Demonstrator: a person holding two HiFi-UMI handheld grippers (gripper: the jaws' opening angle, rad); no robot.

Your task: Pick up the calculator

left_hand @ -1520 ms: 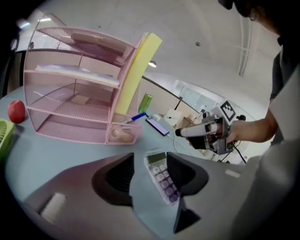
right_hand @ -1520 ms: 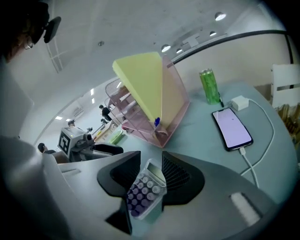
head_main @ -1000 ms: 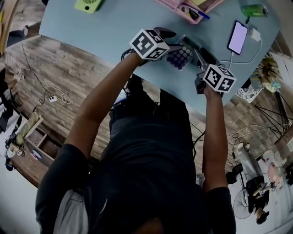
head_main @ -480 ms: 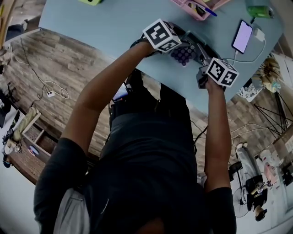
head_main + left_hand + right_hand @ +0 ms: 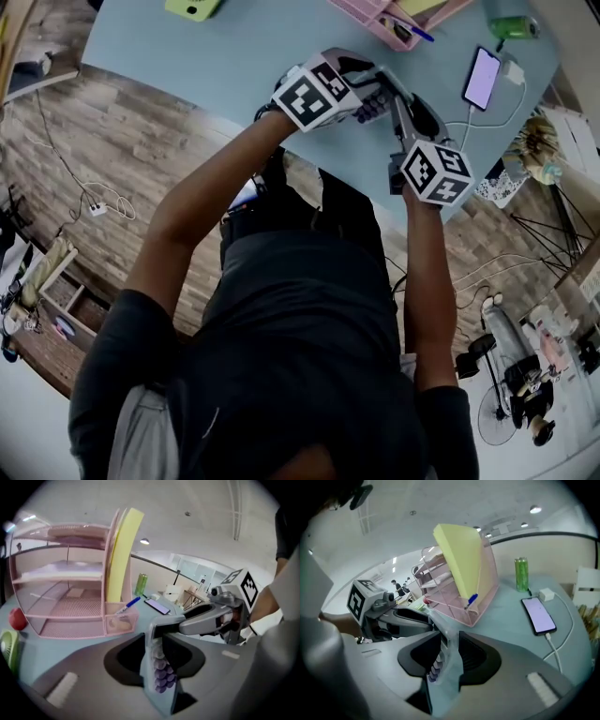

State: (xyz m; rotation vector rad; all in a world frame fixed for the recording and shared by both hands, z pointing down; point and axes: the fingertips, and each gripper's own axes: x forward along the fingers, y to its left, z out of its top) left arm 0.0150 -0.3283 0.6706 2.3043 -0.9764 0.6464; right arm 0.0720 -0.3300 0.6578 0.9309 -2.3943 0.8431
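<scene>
The calculator (image 5: 157,670), pale blue with round purple keys, is clamped from two sides and stands on edge above the blue table (image 5: 216,66). My left gripper (image 5: 157,639) is shut on one end of it. My right gripper (image 5: 449,644) is shut on the other end of the calculator (image 5: 443,670). Each gripper view shows the other gripper opposite: the right gripper (image 5: 211,618) and the left gripper (image 5: 393,616). In the head view the two marker cubes sit at the table's near edge, and only a sliver of the calculator (image 5: 375,97) shows between them.
A pink wire desk organizer (image 5: 70,597) with a yellow folder (image 5: 461,562) and a blue pen stands at the back. A phone (image 5: 483,78) on a white charging cable and a green can (image 5: 521,573) lie to the right. A green object (image 5: 192,7) sits far left.
Both grippers have risen with the calculator between them. It lay flat with its keys up before and now stands on edge, so its keys hardly show from above.
</scene>
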